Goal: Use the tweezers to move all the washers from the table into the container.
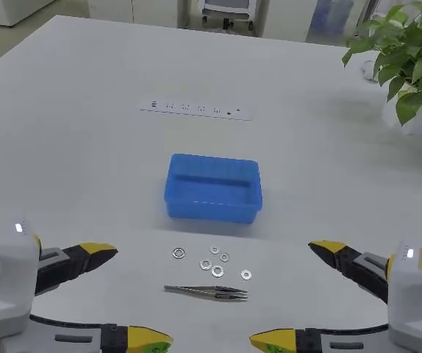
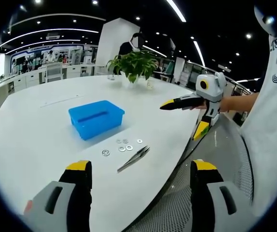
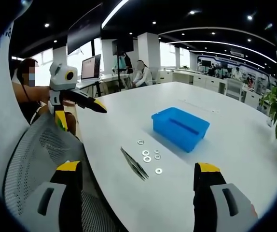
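Washers (image 1: 215, 262): six small, flat, shiny metal rings, lying loose on the smooth white table (image 1: 86, 88), near the front wall of the container (image 1: 213, 188). Container: a blue plastic box with rounded corners. Thin, pointy metal tweezers (image 1: 206, 292) lying flat just beside the washers. Left gripper (image 1: 143, 296) and right gripper (image 1: 281, 293) both spread wide, black jaws with yellow tips, holding nothing, on either side of the tweezers.

Bare surface (image 1: 71, 147) lies open on both sides of the blue container (image 1: 213, 188). Tweezers (image 1: 206, 292) and washers (image 1: 212, 261) lie just before it, and a plant (image 1: 409, 51) stands far right.
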